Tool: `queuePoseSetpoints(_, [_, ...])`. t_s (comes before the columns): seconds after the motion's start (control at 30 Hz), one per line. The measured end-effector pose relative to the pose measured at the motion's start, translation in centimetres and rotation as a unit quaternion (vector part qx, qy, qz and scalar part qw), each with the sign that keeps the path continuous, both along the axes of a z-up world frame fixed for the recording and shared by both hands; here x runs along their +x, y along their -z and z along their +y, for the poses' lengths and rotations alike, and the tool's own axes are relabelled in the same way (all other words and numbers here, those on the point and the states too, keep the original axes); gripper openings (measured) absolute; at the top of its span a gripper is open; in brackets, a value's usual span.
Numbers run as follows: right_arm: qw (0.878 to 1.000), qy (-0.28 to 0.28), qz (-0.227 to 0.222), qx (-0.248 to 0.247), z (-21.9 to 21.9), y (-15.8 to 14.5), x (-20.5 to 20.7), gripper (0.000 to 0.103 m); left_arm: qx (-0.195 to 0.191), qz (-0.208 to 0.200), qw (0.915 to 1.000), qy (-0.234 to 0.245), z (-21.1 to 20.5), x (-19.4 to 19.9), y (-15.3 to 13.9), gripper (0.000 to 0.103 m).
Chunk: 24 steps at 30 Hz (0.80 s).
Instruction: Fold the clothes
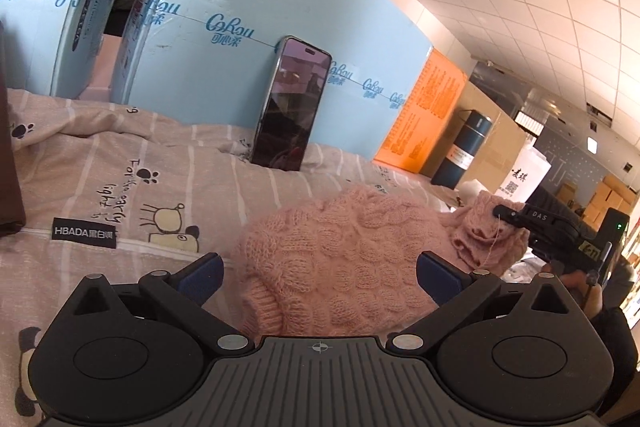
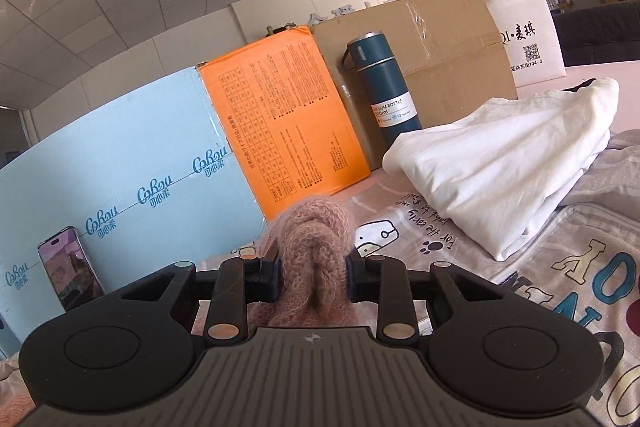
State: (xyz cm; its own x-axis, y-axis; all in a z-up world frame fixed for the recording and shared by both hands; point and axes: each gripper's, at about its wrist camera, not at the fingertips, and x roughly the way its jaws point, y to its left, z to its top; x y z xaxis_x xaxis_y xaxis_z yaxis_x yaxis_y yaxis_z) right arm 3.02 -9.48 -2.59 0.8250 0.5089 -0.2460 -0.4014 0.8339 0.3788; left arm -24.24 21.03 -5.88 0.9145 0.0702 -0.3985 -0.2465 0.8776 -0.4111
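A pink knitted sweater [image 1: 340,259] lies bunched on the printed bedsheet [image 1: 120,187]. My left gripper [image 1: 320,273] is open, its blue-padded fingers on either side of the sweater's near part, just above it. My right gripper [image 2: 312,267] is shut on a bunched fold of the pink sweater [image 2: 312,243] and lifts it off the sheet. In the left wrist view the right gripper [image 1: 504,213] shows at the right, pinching the sweater's far end.
A phone [image 1: 290,103] leans on light-blue boxes [image 1: 240,7] at the back. An orange box [image 2: 280,115], a blue vacuum bottle [image 2: 382,83] and a cardboard box [image 2: 440,39] stand behind. Folded white clothes [image 2: 500,155] lie at the right. A dark brown item [image 1: 8,163] lies left.
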Motion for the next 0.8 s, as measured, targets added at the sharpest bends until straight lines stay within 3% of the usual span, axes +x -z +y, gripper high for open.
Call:
queuePoseSetpoints(0.07, [1.0,-0.008,0.018,0.006,-0.1,0.2,0.4,0.032,0.005,0.009,0.9999,-0.01,0.1,0.1,0.1,0.103])
queuePoseSetpoints(0.3, [0.988,-0.019,0.143,0.061,-1.2,1.9,2.6,0.057,0.006,0.013,0.9999,-0.003,0.2,0.2,0.2,0.103])
queuePoseSetpoints(0.47, [0.979,-0.034,0.184,0.079,-1.5,2.7,2.9,0.064,0.008,0.02,0.9998,-0.001,0.2,0.4,0.3,0.103])
queuePoseSetpoints(0.53, [0.979,-0.038,0.187,0.074,-1.4,2.9,2.7,0.061,0.011,0.024,0.9996,-0.001,0.1,0.5,0.4,0.103])
queuePoseSetpoints(0.57, [0.981,-0.037,0.18,0.063,-1.0,2.9,2.5,0.048,0.011,0.025,0.9996,0.0,0.1,0.5,0.5,0.103])
queuePoseSetpoints(0.63, [0.986,-0.041,0.156,0.051,-0.6,2.6,2.0,0.034,0.013,0.024,0.9996,0.003,0.0,0.5,0.4,0.103])
queuePoseSetpoints(0.8, [0.998,-0.042,0.049,0.024,0.4,0.4,-0.2,0.028,0.013,0.019,0.9997,0.004,-0.1,0.4,0.3,0.103])
